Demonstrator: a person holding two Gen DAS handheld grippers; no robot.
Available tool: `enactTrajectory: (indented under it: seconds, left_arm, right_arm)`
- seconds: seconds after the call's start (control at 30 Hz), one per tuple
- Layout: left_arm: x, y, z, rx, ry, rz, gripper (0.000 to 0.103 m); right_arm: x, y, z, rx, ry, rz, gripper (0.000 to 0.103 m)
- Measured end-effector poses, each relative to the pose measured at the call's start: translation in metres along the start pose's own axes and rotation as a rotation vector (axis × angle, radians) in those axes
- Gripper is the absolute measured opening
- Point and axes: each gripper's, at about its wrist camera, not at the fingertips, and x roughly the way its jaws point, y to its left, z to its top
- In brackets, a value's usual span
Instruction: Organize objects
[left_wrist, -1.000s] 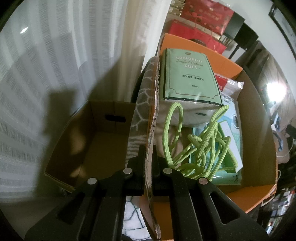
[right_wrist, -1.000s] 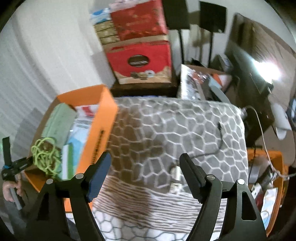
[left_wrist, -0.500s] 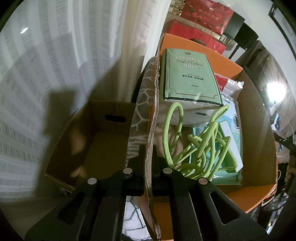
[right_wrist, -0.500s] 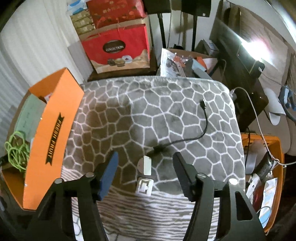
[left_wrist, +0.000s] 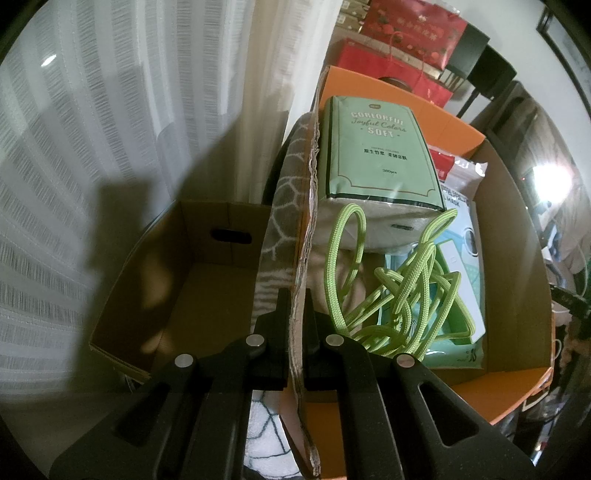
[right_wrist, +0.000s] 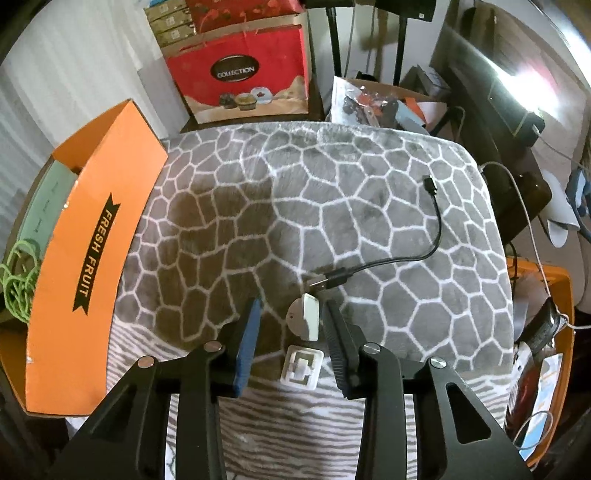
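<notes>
My left gripper (left_wrist: 297, 297) is shut on the near cardboard wall of the orange box (left_wrist: 400, 98). Inside the box lie a green tissue pack (left_wrist: 376, 147), a tangled lime-green cord (left_wrist: 399, 284) and mask packets (left_wrist: 461, 229). In the right wrist view my right gripper (right_wrist: 292, 306) hangs low over the grey patterned blanket (right_wrist: 332, 199). Its jaws are closing around a white charger plug (right_wrist: 304, 319). The plug rests against the right finger, and the blue left pad (right_wrist: 249, 332) is still apart from it. A black USB cable (right_wrist: 424, 254) lies just beyond the plug.
A second white adapter (right_wrist: 301, 367) lies below the plug. The orange box (right_wrist: 92, 236) stands at the blanket's left edge. An empty brown carton (left_wrist: 147, 280) sits beside it by the curtain. Red gift bags (right_wrist: 240, 77) stand behind, and an orange bin (right_wrist: 546, 332) of clutter is at the right.
My right gripper has come down toward the blanket and its jaws have narrowed around the white plug. The left gripper and the box have not moved.
</notes>
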Motion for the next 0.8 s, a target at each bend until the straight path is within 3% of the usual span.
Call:
enactTrajectory:
  seconds: [0.1,0.2,0.43,0.8]
  left_arm:
    - [0.000,0.000,0.000,-0.001,0.000,0.000,0.004]
    - [0.000,0.000,0.000,0.000,0.000,0.000,0.004]
    - [0.000,0.000,0.000,-0.002,-0.001,0.000,0.004]
    - [0.000,0.001,0.000,-0.004,0.000,0.000,0.004]
  right_arm:
    - [0.006,0.001,0.000,-0.009,0.009,-0.017,0.031]
    - [0.009,0.000,-0.001,-0.012,0.016,-0.022,0.016]
    - [-0.002,-0.003,-0.001,0.005,-0.008,0.011,0.014]
    - [-0.060,0.038,0.017,-0.031,-0.079,0.228,0.014]
